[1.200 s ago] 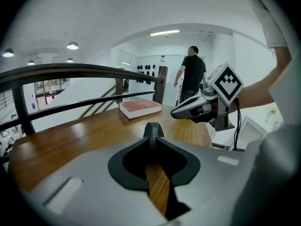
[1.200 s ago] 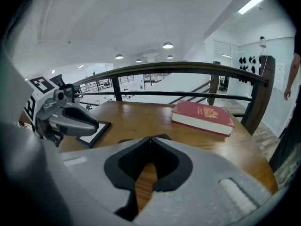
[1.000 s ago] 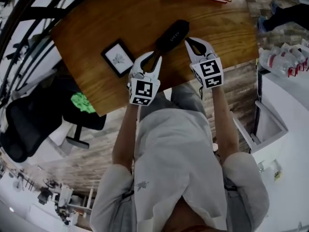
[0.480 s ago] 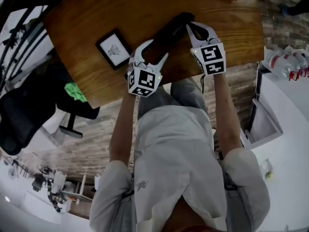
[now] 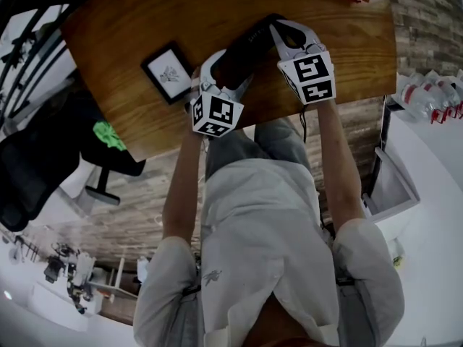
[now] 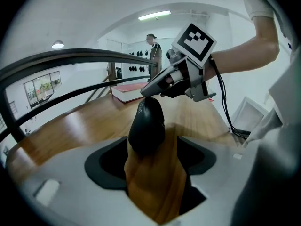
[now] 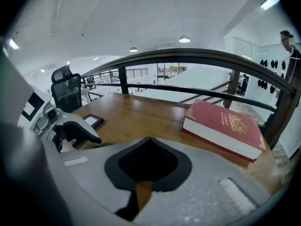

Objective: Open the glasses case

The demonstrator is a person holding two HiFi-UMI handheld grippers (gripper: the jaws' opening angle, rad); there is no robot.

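The black glasses case (image 5: 249,42) lies closed and slanted on the wooden table (image 5: 137,27). My left gripper (image 5: 228,69) straddles its near end. Its jaws have just been opening and now stand wide. In the left gripper view the case (image 6: 146,126) sits between the dark pads (image 6: 106,161) with a gap on each side. My right gripper (image 5: 275,25) is shut, its tips at the case's far end. The left gripper view shows the right gripper (image 6: 145,92) meeting the top of that end. In the right gripper view the right gripper (image 7: 149,140) hides the case.
A small black picture frame (image 5: 168,73) lies left of the case. A red book (image 7: 225,126) rests at the table's far edge, near a dark railing (image 7: 197,58). A black office chair (image 5: 36,172) stands at the left, and several bottles (image 5: 427,92) at the right.
The left gripper's jaws opened wide and slid forward round the case's near end. The right gripper moved left onto the case's far end.
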